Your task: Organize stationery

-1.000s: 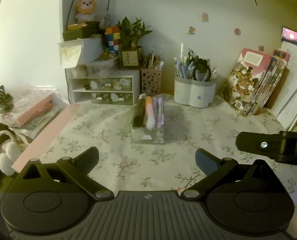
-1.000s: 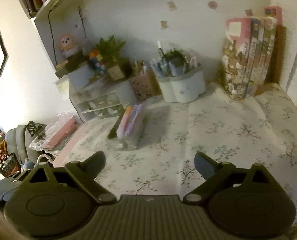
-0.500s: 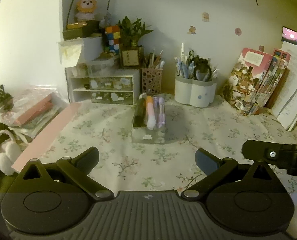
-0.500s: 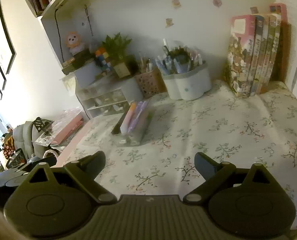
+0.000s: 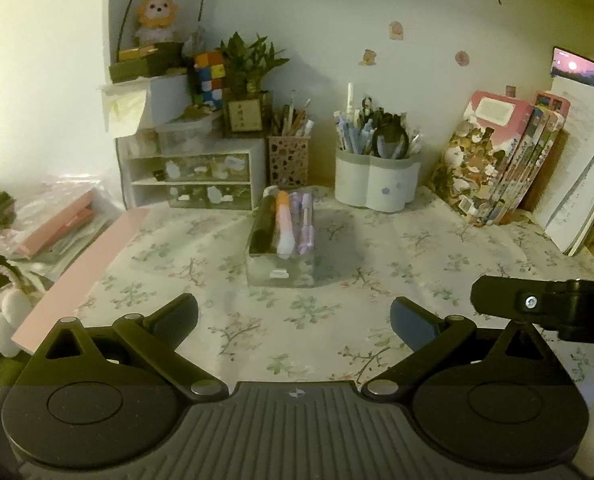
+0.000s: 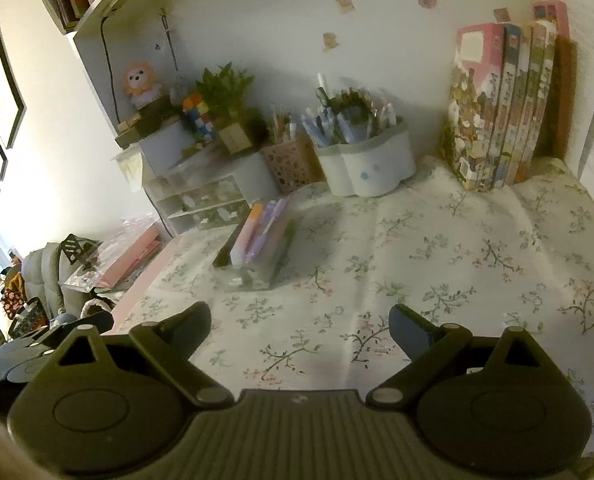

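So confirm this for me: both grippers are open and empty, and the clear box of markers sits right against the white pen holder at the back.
Not quite. The clear box of markers stands apart from the white pen holder, with bare tablecloth between them, as the left wrist view shows. The rest holds: left gripper and right gripper are open and empty.

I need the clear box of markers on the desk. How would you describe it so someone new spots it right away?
Start at the white flower-shaped pen holder against the back wall. Come forward and a little left onto the floral tablecloth: the clear marker box stands alone in the open middle. Unlike the upright pen cups behind it, it is see-through, with markers lying flat, one orange-capped beside purple ones.
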{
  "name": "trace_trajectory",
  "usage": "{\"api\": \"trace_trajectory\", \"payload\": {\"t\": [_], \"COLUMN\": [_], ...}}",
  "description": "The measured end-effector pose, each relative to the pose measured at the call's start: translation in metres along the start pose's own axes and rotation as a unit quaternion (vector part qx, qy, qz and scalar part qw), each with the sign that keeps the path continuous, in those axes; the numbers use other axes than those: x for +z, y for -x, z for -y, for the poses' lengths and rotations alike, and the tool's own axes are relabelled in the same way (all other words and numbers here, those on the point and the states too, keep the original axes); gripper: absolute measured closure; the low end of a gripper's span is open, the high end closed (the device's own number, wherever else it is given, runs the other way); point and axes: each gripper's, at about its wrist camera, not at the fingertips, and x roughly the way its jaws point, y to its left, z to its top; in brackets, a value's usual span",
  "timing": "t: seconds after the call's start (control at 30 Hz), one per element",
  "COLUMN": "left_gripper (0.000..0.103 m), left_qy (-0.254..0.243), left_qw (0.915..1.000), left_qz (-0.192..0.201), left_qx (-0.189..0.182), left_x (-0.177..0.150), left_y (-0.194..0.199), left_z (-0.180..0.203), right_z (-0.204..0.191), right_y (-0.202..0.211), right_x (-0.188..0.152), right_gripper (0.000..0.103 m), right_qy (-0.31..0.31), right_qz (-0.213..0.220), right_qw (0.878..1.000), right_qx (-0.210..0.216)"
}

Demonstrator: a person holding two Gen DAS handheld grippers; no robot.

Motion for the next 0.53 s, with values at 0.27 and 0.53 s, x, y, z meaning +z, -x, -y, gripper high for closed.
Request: {"api": "trace_trajectory", "payload": {"t": [0.27,0.53], "left_gripper": [0.005,0.005], "left_qy": [0.001,0.0], "left_qw": [1.0,0.9999], "left_qz": [0.002,0.008], "left_qx": [-0.005,-0.006], "left_x": [0.0001,-0.0004], "left_y": [-0.0006,0.0009], "left_z": [0.0009,0.0009], "right_z": [0.0021,0.0026], "right_y": [-0.0014,-0.0009], "right_x": [-0.0001,-0.0006], "right_gripper": [0.028,0.028], "right_qy": [-0.005,-0.005], "right_qz": [-0.001,0.001], "right_qw": [1.0,1.0], "right_qx": [-0.003,-0.006]}}
